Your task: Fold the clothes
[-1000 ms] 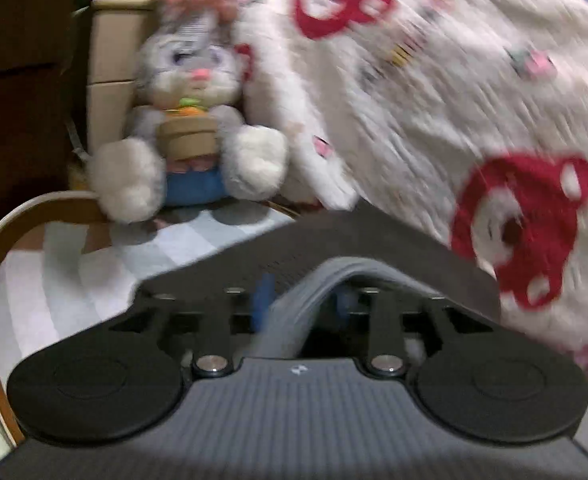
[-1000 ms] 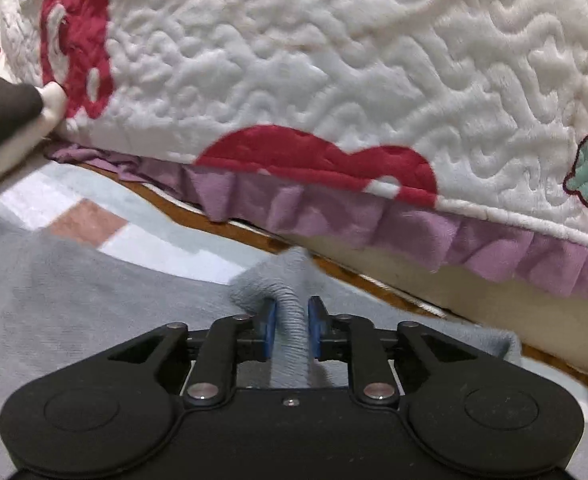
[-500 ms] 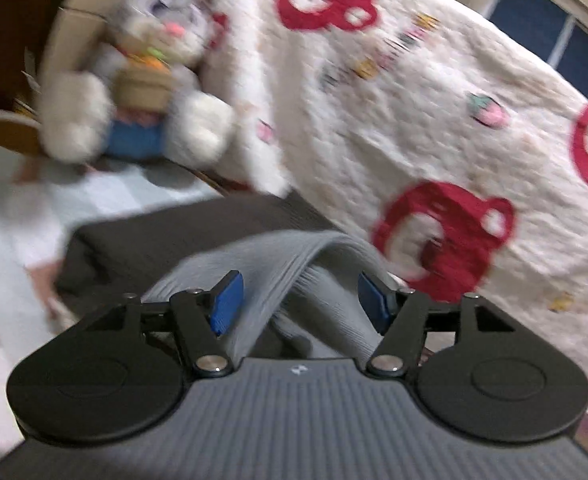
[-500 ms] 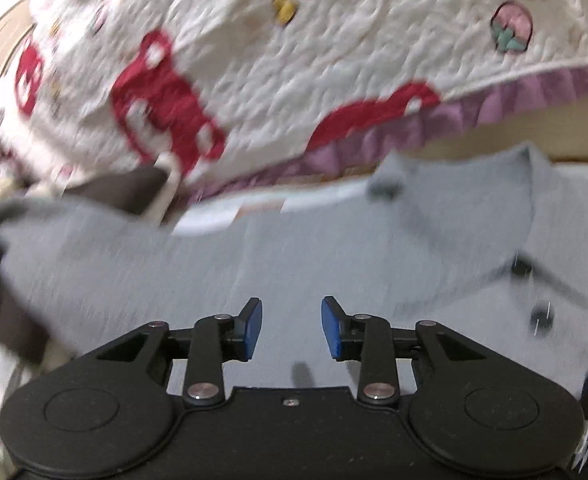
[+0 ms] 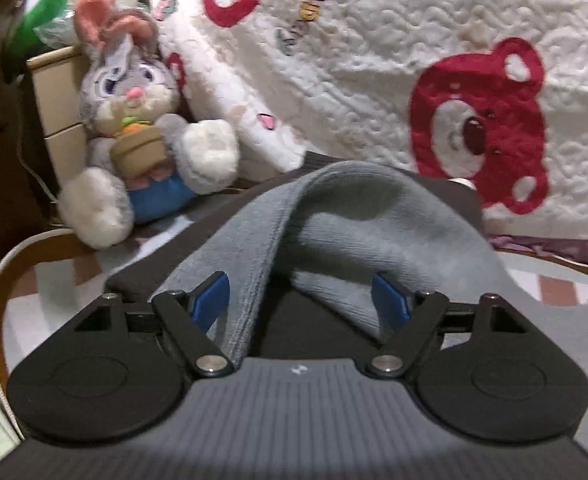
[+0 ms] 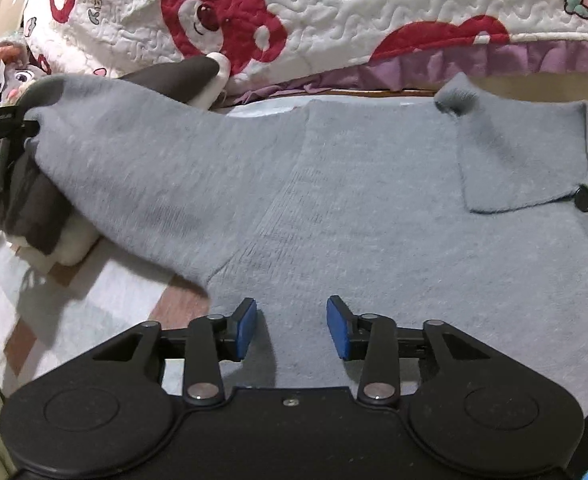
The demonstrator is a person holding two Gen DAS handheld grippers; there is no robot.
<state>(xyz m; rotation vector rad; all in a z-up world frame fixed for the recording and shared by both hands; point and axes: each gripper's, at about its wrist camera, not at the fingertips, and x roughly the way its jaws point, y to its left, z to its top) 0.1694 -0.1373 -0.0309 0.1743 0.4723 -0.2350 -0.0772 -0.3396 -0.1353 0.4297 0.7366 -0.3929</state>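
Spreading across the striped mat (image 6: 74, 312), the grey knit top (image 6: 374, 200) lies collar at two o'clock, its sleeve (image 5: 334, 216) draped toward nine over a dark folded garment (image 6: 34, 216). Right gripper (image 6: 292, 328) hovers, jaws apart, empty; left gripper (image 5: 300, 300) gapes too, cuff loose between. Best pinch the cuff squarely, then carry it flat across the chest.
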